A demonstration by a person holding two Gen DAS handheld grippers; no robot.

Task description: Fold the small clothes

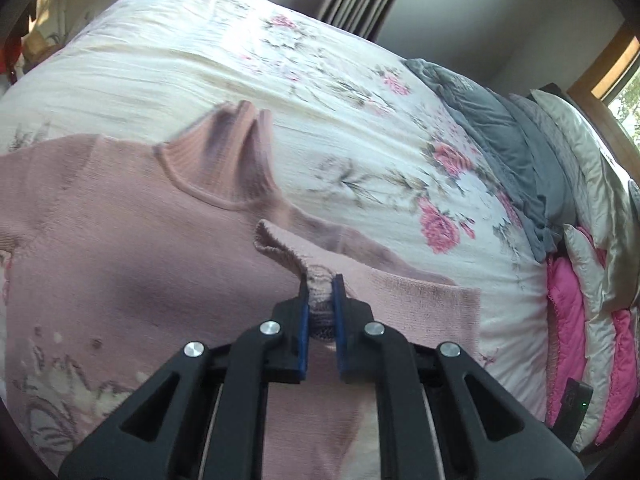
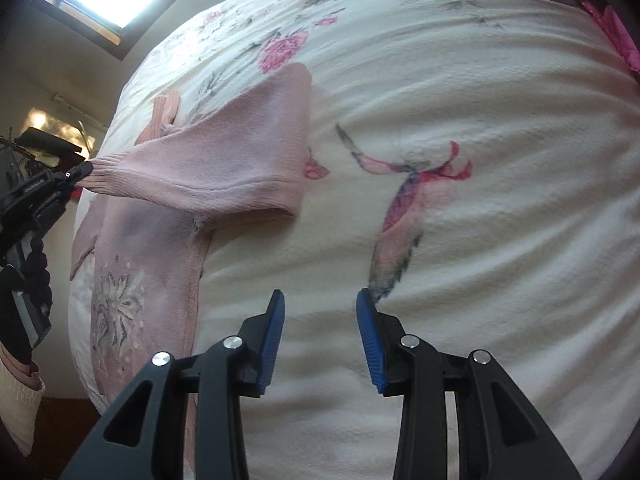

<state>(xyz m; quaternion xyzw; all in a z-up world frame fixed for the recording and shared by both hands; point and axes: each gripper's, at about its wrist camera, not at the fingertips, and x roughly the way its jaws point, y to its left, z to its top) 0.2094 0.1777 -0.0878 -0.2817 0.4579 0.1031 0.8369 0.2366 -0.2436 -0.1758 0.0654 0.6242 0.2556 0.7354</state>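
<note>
**Sleeve fold in progress on a pink knit sweater**

The pink sweater (image 1: 120, 240) lies spread flat on the floral bedspread (image 1: 200, 60) of a bed, its ribbed collar (image 1: 224, 148) pointing toward the far side of the bedspread and its embroidered front facing up. The left gripper (image 1: 321, 300) has its fingers (image 1: 305, 320) clenched on the ribbed cuff (image 1: 318, 280) of one sleeve; the pinch is taken at the cuff, probably because the sleeve's free end gives control over its whole length. In the right wrist view the sleeve (image 2: 224, 160) hangs lifted above the sweater body, drawn taut from the cuff (image 2: 106, 172) toward the shoulder seam, which suggests it is being carried inward across the chest for a fold. The right gripper (image 2: 320, 332) hovers over bare bedspread beside the sweater's side seam, fingers (image 2: 370, 340) released and grasping nothing, apparently kept clear of the moving sleeve. Grey and pink bedding (image 1: 520, 160) is bunched at the bedspread's edge, well apart from the sweater. The fold appears at an early stage.
</note>
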